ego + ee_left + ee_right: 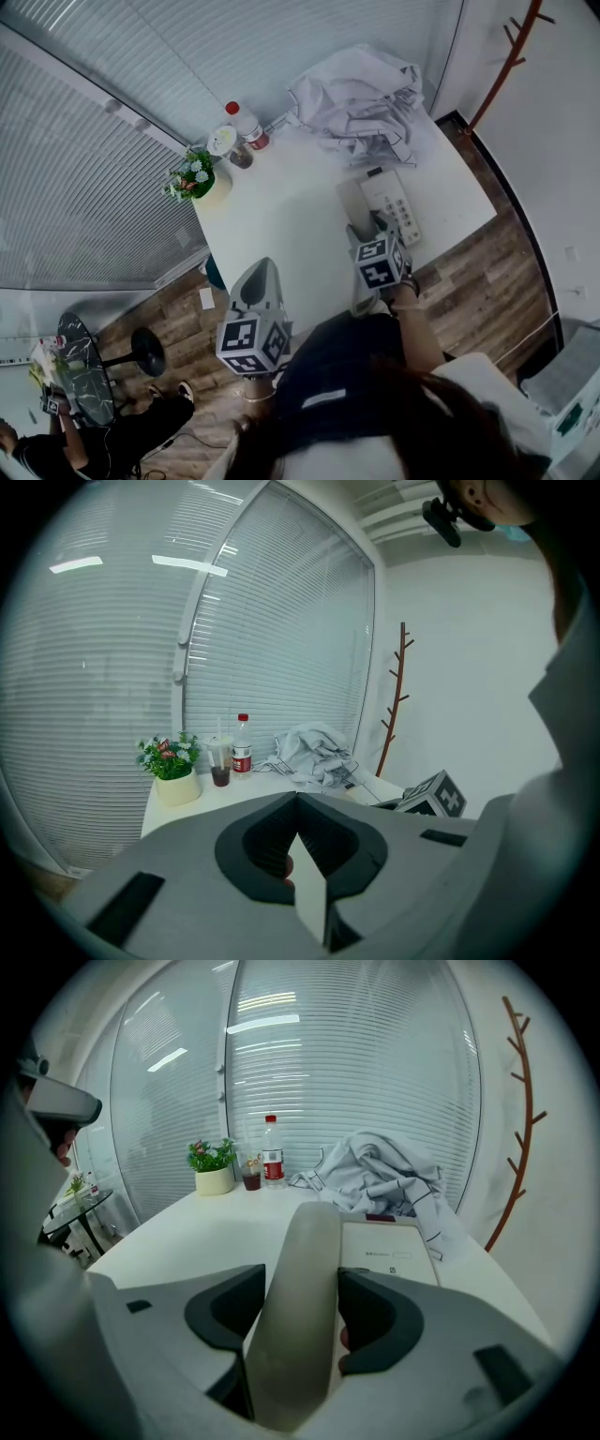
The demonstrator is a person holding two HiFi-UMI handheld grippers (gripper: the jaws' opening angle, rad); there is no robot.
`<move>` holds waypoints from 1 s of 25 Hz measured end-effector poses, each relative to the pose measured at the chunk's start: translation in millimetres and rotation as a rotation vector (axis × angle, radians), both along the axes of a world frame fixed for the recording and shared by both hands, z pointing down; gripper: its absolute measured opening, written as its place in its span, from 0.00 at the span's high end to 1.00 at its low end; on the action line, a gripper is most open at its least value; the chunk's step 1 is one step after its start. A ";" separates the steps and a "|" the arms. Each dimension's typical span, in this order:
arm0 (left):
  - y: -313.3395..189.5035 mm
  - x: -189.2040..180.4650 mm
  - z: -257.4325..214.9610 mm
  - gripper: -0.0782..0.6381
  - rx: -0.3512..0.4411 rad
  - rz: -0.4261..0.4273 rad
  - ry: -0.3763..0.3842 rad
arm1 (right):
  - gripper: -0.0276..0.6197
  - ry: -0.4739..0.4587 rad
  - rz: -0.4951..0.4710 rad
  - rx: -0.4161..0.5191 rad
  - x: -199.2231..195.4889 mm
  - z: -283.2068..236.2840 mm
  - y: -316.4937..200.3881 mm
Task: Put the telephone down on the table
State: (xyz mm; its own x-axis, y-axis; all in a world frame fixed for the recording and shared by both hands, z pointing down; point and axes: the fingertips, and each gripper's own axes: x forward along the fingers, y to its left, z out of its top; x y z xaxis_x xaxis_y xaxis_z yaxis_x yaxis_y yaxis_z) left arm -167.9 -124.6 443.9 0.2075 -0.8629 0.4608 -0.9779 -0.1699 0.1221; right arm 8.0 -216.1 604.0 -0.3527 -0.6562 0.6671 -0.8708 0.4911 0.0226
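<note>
1. My right gripper (pixel 302 1288), at lower centre of its own view, is clamped on the telephone handset (pixel 305 1232).
2. The handset sits over the white table (pixel 187 1227), just left of the telephone base (pixel 392 1252).
3. My left gripper (pixel 298 803) has its jaws closed together on nothing.

Head camera is looking steeply down on the white rectangular table (pixel 281 211); both gripper cameras are peering low across it, sharing the crumpled pale cloth (pixel 314 750).

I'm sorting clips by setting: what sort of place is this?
Probably an office: a grey push-button desk telephone on a white table, grey slatted window blinds and a reddish branch-shaped coat stand.
</note>
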 end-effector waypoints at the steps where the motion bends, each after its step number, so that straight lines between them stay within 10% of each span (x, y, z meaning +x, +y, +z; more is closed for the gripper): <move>1: -0.2 -0.9 0.3 0.89 0.000 -0.001 -0.002 | 0.57 0.003 0.001 -0.003 -0.2 1.4 -0.2; 25: 6.7 -11.9 -3.0 0.89 0.016 -0.035 -0.009 | 0.61 -0.044 0.104 -0.010 3.5 8.5 -1.5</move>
State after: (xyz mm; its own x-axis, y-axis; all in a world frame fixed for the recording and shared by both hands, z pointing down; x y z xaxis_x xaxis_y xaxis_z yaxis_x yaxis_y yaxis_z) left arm -179.8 -117.9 440.9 0.1727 -0.8770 0.4484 -0.9843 -0.1373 0.1107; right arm 11.5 -217.6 612.5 -0.3125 -0.6841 0.6591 -0.9171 0.3981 -0.0217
